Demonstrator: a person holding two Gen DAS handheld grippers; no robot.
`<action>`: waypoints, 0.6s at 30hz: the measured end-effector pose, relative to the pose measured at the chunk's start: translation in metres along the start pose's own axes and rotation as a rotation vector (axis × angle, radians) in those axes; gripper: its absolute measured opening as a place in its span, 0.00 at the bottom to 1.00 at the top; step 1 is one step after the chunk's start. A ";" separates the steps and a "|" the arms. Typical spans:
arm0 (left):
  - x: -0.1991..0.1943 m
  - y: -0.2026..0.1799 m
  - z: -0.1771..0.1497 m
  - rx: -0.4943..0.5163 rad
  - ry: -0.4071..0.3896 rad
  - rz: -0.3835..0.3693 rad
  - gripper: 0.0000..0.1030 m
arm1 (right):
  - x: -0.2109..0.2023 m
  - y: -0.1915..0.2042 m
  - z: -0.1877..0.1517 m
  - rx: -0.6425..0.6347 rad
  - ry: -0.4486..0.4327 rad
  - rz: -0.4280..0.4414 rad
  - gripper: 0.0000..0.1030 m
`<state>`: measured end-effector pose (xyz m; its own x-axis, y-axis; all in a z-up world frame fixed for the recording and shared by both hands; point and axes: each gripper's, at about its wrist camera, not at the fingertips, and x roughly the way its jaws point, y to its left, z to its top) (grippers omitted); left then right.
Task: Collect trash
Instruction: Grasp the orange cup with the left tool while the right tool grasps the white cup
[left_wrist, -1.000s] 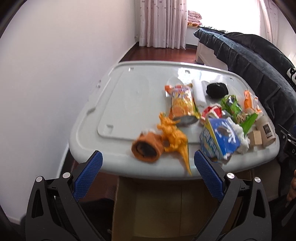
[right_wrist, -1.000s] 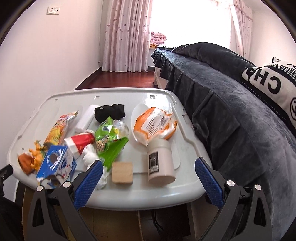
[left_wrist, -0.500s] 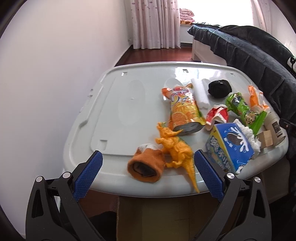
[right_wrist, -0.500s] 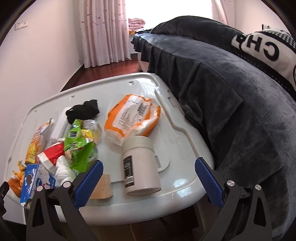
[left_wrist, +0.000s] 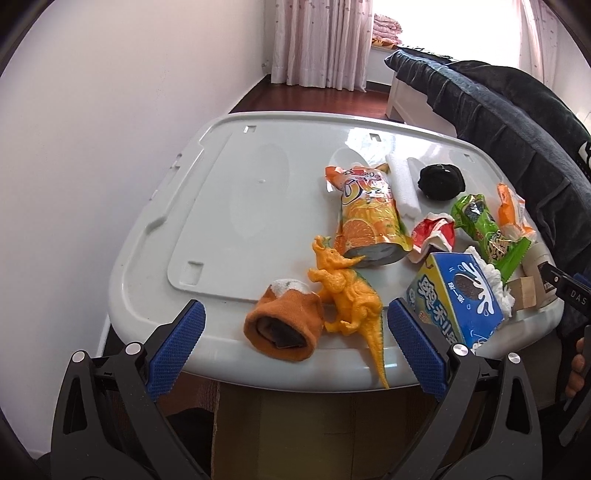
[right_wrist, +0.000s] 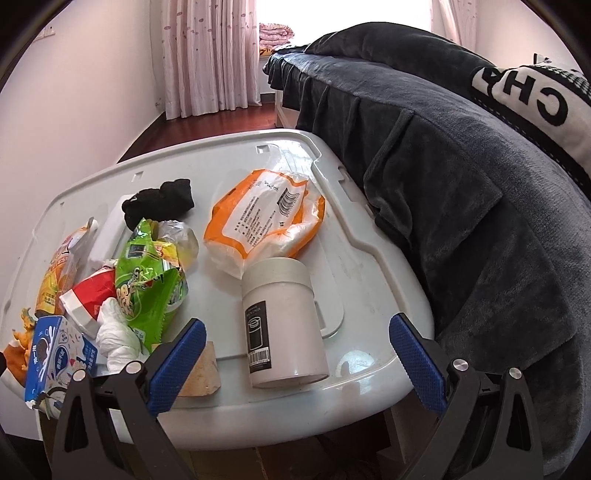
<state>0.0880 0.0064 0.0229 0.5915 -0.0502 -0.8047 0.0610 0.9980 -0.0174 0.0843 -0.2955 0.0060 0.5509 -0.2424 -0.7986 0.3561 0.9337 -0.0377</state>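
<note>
Both tongs stand wide and hold nothing. The left tongs (left_wrist: 293, 343) have come closer to the near edge of the surface (left_wrist: 229, 206) than a moment ago, and now frame the orange sock (left_wrist: 284, 325) and the toy dinosaur (left_wrist: 349, 295), which lie touching there. The right tongs (right_wrist: 297, 354) have also moved in and turned, so the white jar (right_wrist: 282, 317) at the near right corner stands between their fingers. The trash lies along the right side: the orange juice pouch (left_wrist: 369, 225), the green wrapper (right_wrist: 147, 280), the blue biscuit box (left_wrist: 458, 299) and the orange-white bag (right_wrist: 266, 218). I judge that the approach is done and the first pick comes next.
</note>
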 end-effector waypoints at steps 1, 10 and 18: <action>0.000 0.000 0.000 -0.003 -0.001 -0.002 0.94 | 0.001 -0.001 0.000 0.001 0.001 0.000 0.95; 0.000 -0.006 -0.003 0.045 -0.016 0.021 0.94 | 0.005 0.005 0.000 -0.042 0.007 -0.008 0.95; 0.001 -0.004 -0.003 0.034 -0.008 0.017 0.94 | 0.008 0.002 0.001 -0.033 0.012 -0.013 0.95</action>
<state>0.0861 0.0024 0.0206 0.5988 -0.0340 -0.8002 0.0782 0.9968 0.0162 0.0900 -0.2956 -0.0001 0.5373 -0.2519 -0.8049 0.3380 0.9387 -0.0681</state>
